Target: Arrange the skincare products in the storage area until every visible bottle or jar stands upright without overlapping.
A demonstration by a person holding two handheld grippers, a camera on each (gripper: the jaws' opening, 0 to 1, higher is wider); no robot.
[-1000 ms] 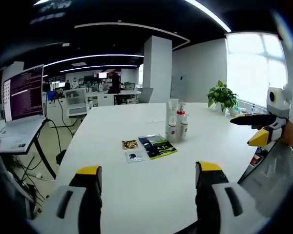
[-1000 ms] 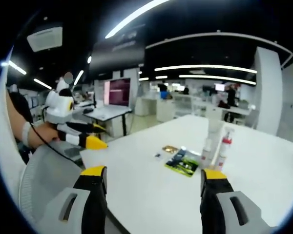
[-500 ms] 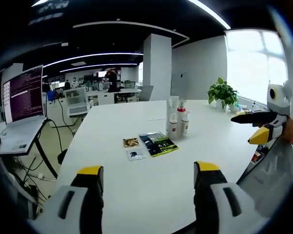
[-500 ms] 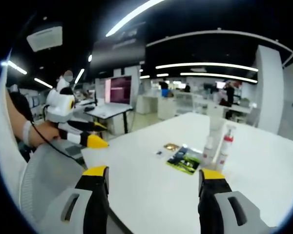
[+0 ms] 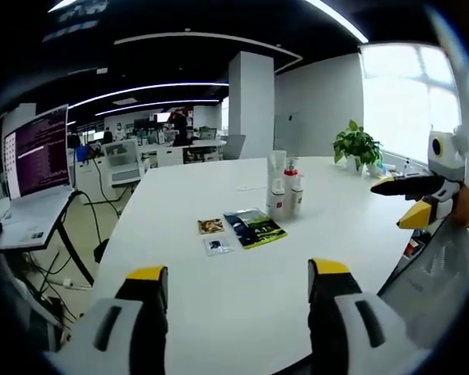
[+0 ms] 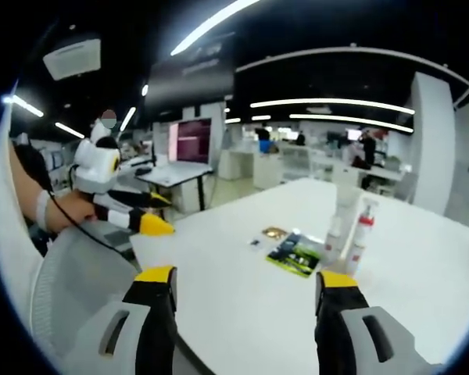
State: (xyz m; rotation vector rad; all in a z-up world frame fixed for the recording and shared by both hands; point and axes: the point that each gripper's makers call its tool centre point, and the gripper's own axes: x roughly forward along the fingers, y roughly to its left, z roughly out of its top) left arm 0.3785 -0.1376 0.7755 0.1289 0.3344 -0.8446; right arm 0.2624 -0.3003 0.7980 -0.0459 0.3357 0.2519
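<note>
Bottles: a tight cluster of upright bottles (image 5: 284, 194) stands on the white table (image 5: 219, 297), past mid-table and just beyond the flat packets. In the right gripper view the cluster (image 6: 349, 226) reads as a tall pale tube, a red-capped spray bottle and a shorter bottle, standing touching or nearly so.
Packets: a dark green-printed sachet (image 5: 254, 229) and two small sachets (image 5: 209, 226) lie flat, just in front of the bottles.
Handling (judged): small plastic containers, probably light, stiff-walled and smooth; tall and narrow, so easily tipped. The tube may yield under squeeze.
Grip point (judged): mid-body, across the narrow width, below the cap or spray head; approach from the outer side of the cluster to avoid knocking a neighbour.
Left gripper (image 5: 230, 285): jaws wide apart, holding nothing; bottles lie well ahead, slightly to the right of the gap.
Right gripper (image 6: 245, 285): jaws wide apart, empty; bottles lie well ahead, in line with the right-hand jaw.
Contact: none; both grippers are well short of every item.
</note>
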